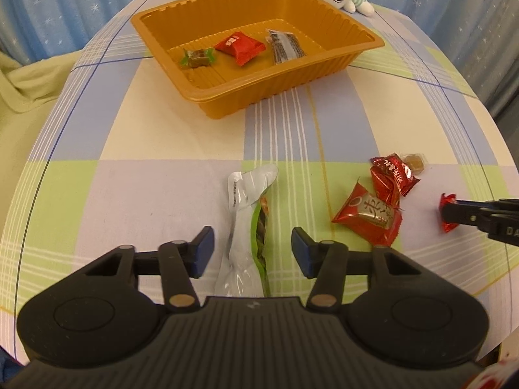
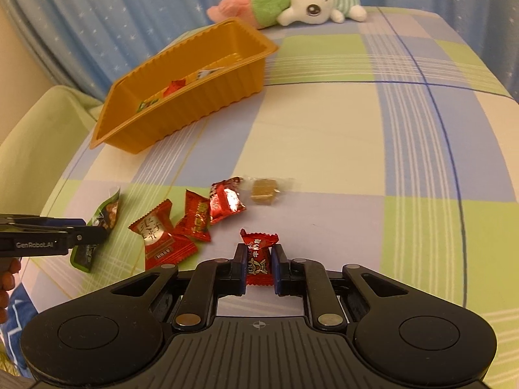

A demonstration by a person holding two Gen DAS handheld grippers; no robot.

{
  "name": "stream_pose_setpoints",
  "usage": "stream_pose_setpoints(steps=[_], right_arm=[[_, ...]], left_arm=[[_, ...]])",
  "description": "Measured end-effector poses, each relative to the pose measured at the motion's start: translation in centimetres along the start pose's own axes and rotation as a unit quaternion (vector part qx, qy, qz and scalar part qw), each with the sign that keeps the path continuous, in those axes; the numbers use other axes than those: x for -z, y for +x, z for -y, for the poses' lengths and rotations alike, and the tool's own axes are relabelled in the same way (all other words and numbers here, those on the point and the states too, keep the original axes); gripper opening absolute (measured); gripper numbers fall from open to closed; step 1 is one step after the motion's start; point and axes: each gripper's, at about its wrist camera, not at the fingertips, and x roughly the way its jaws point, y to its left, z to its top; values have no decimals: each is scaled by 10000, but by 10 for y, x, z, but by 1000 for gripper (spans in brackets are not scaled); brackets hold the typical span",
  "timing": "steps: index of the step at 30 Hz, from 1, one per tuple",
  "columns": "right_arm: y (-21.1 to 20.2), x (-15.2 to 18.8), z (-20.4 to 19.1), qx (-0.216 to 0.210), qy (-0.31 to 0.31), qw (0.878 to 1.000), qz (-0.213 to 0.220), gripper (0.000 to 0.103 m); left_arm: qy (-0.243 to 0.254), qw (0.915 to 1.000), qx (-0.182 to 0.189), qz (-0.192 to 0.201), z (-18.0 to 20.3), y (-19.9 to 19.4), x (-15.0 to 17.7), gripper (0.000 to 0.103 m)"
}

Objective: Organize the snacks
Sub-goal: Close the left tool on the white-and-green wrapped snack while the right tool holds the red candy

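Two grippers working loose snacks on the checked cloth, tray at the far left.

The left gripper [image 1: 253, 253] straddles a crinkled silver-and-green foil packet [image 1: 246, 227], jaws apart and not yet pressing, the packet's long axis running near-to-far between the pads. Further right lie glossy red wrapped candies [image 1: 369, 217]. The right gripper [image 2: 258, 265] is clamped on a small red candy [image 2: 258, 259]. The ribbed orange plastic tray [image 1: 340, 64] already holds three snacks.
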Motion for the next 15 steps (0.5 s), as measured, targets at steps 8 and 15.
stream_pose_setpoints(steps=[8,15], right_arm=[[-8,5,4,54,143,9999,58,15],[-9,2,4,17,170,9998,87,15]], left_arm=[[272,9996,-74,-13,3,10,-3,24],[342,9994,-49,48,2,9,-1,23]])
